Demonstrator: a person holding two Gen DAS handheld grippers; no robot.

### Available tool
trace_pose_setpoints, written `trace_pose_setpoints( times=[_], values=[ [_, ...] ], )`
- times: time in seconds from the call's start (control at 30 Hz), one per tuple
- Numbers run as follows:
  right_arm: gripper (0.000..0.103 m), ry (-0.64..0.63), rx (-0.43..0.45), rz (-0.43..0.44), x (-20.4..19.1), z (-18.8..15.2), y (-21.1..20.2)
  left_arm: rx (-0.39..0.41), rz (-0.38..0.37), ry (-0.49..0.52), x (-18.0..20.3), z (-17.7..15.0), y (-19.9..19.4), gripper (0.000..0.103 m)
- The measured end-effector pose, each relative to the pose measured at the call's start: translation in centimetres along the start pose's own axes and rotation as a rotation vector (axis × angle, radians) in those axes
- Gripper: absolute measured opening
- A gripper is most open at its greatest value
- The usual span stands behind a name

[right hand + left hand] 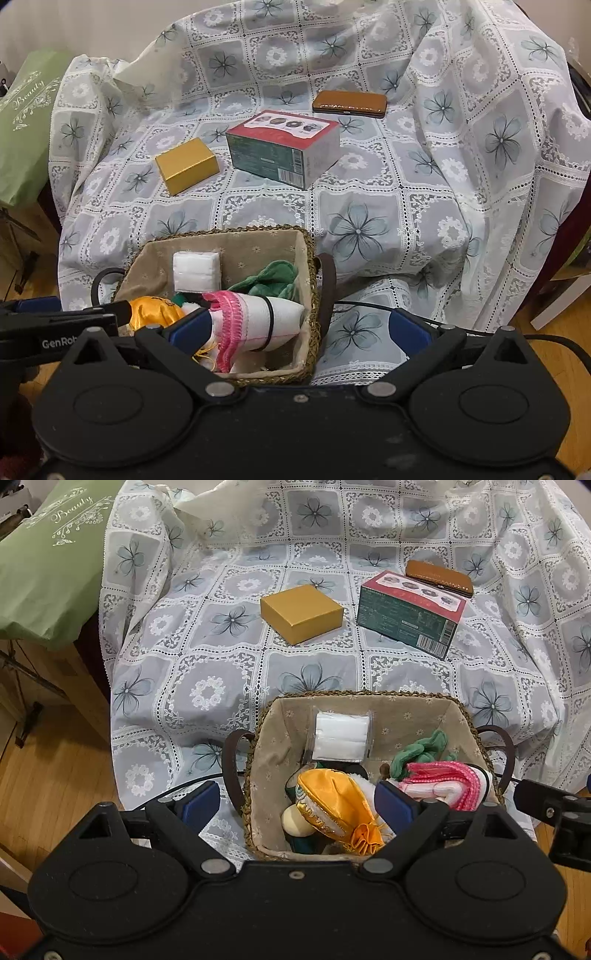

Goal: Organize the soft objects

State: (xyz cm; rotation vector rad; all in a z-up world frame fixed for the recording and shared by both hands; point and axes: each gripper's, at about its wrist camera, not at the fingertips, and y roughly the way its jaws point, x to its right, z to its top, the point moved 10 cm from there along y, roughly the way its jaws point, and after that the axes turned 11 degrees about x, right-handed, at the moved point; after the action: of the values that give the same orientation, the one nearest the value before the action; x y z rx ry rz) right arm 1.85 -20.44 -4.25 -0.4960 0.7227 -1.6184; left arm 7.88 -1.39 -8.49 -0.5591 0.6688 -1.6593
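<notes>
A woven basket [362, 694] [221, 232] with a beige lining sits at the near edge of the lace-covered seat. Inside lie a white packet [341, 738] [195, 271], a green cloth [417, 753] [273, 277], a pink-and-white pouch [443, 782] [255, 321] and a yellow satin doll [332, 805] [155, 310]. My left gripper [297, 803] is open, straddling the basket's left wall and gripping nothing. My right gripper [300, 326] is open wide across the basket's right wall; its left finger sits beside the pouch and holds nothing.
On the flowered lace cloth [207, 686] behind the basket lie a gold box [301, 613] [186, 170], a red-and-green carton [410, 616] [284, 147] and a brown case [439, 578] [349, 101]. A green bag [48, 561] hangs at the left above the wooden floor [55, 768].
</notes>
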Motion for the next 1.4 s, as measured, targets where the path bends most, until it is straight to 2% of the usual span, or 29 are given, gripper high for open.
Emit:
trace_pose_setpoints(
  times=[0.5, 1.4],
  values=[
    [0.103, 0.017, -0.007, -0.023, 0.4, -0.6, 0.0, -0.023, 0.028, -0.017, -0.5, -0.7, -0.1, 0.089],
    [0.103, 0.04, -0.046, -0.013, 0.1, -1.3, 0.3, -0.042, 0.018, -0.011, -0.4, -1.0, 0.1, 0.089]
  ],
)
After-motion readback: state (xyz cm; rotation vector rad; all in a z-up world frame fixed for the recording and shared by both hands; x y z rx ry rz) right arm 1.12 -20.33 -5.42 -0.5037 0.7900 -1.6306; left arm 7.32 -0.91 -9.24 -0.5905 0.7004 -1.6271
